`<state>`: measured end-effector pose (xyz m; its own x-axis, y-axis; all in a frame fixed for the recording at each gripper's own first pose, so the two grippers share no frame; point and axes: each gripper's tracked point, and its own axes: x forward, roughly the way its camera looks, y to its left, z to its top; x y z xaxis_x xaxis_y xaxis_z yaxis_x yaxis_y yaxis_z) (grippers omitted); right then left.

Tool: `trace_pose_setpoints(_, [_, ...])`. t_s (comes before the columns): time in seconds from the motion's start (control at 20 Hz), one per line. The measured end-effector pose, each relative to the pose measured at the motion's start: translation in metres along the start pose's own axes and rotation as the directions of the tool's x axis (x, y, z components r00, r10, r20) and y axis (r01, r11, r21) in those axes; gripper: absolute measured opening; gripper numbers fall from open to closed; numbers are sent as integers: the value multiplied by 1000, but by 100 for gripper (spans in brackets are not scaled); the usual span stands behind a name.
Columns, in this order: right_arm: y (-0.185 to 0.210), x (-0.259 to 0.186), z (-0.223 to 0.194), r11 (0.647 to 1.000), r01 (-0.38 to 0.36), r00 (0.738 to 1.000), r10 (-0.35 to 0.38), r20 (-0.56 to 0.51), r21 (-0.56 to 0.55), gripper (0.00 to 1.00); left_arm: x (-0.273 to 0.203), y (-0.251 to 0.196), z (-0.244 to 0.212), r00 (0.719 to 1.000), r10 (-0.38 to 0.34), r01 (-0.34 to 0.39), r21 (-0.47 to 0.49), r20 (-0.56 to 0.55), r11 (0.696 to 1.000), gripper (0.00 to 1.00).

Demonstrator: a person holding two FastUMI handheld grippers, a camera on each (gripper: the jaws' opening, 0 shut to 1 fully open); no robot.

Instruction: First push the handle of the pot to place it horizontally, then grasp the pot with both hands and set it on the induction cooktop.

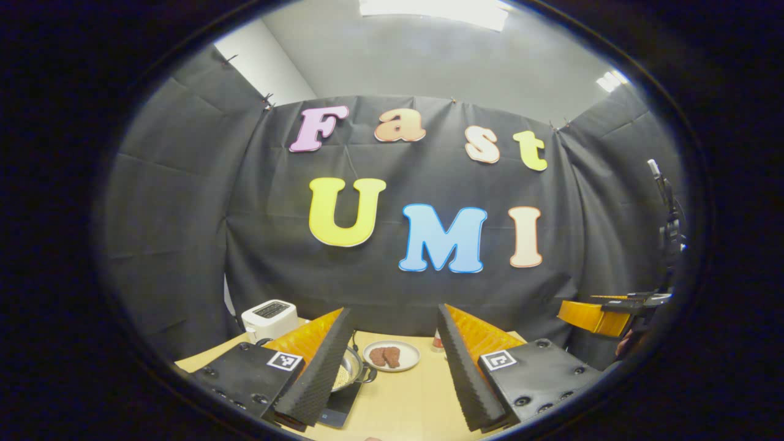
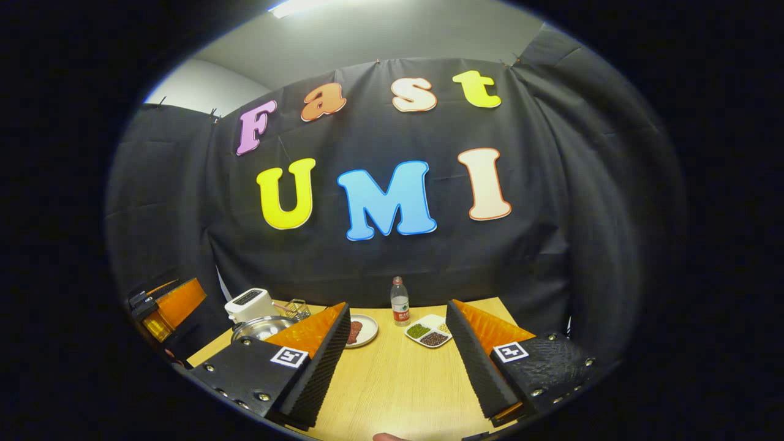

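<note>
Left gripper (image 1: pixel 395 367): in the left gripper view its two ridged black fingers stand wide apart above the near part of the wooden tabletop (image 1: pixel 404 404), holding nothing.
Right gripper (image 2: pixel 398 361): in the right gripper view its fingers also stand wide apart over bare wood near the tabletop's (image 2: pixel 392 386) near edge, holding nothing; the same gripper shows as an orange-and-black shape at the right edge of the left gripper view (image 1: pixel 597 315), raised off the table.
Pot (image 1: pixel 349 369): a shiny steel pot, partly hidden behind the left gripper's left finger, toward the tabletop's left side; a dark stub handle (image 1: pixel 369 373) sticks out on its right. In the right gripper view its rim (image 2: pixel 260 327) shows by the far left corner.
Induction cooktop (image 1: pixel 337 407): a flat black slab; the pot appears to sit on it, though the finger hides the contact.
Plate (image 1: pixel 391 356): white, holding brown pieces of meat, just right of the pot, mid-table.
Divided dish (image 2: pixel 429 331): white, with green and dark seasonings, right of the plate.
Water bottle (image 2: pixel 400 309): upright, near the far edge, behind the dish.
Toaster (image 1: pixel 269 318): white, at the far left corner.
Wire basket (image 2: pixel 297 308): small, just right of the toaster, at the far edge.
</note>
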<state>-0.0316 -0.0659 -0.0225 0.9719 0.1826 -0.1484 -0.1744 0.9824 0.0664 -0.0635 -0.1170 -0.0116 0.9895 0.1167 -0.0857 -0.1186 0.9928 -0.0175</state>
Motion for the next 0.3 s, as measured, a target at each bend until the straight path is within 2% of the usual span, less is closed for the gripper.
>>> trace_pose_setpoints(0.15, [-19,-13,1,999,52,999,-52,15,12,95,-6,-14,8,998,-56,56,3,15,998,90])
trace_pose_setpoints(0.3, [-15,-29,6,997,73,997,-74,27,35,94,-4,-12,13,996,-93,93,0,3,996,90])
